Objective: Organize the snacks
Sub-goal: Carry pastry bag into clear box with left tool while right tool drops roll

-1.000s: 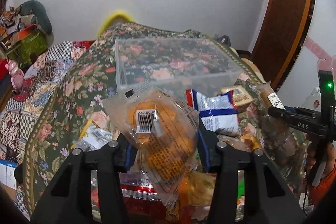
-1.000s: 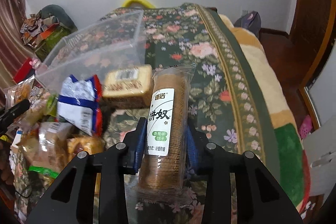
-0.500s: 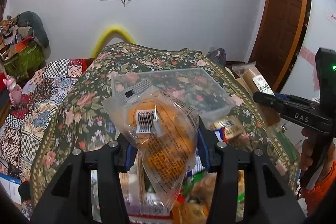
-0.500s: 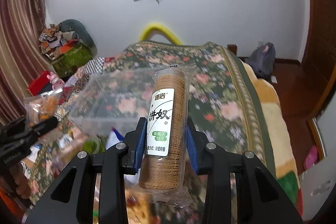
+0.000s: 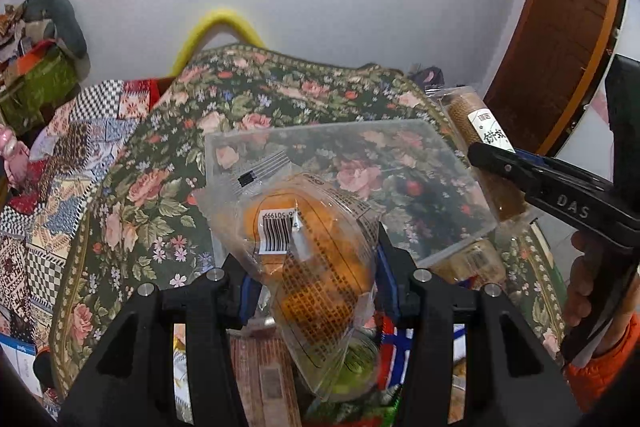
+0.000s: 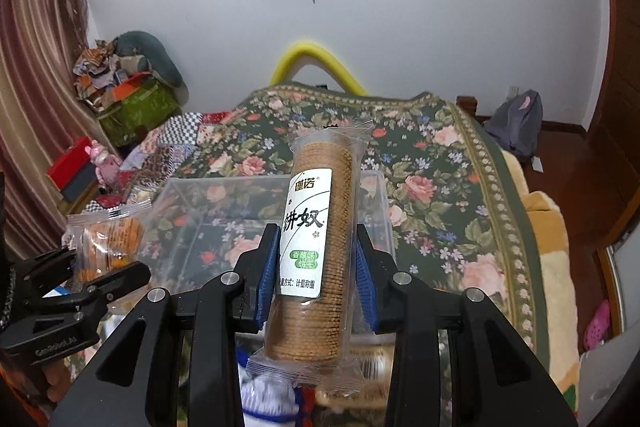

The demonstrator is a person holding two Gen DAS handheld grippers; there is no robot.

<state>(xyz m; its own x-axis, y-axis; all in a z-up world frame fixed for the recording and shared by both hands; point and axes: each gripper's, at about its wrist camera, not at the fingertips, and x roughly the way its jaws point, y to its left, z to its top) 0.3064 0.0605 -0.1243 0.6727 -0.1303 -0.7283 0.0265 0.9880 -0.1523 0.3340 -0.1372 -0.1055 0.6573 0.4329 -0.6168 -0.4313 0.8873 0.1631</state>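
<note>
While snack pile (image 5: 280,379) sits hidden — left hand-held gripper (image 5: 310,275) clamps pastry packet (image 5: 316,267) | right hand-held gripper (image 6: 316,267) clamps cracker sleeve (image 6: 316,247)

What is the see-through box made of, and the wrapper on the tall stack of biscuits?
The box looks like clear, glossy hard plastic: the flowery blanket shows straight through its walls. The biscuit wrapper seems to be thin, shiny plastic film, crimped at the ends, with a white label stuck on, probably paper.

The right hand-held gripper (image 5: 516,163) reads "DAS"; the biscuit roll (image 6: 316,251) label reads "饼奴" and "计量称重".
</note>
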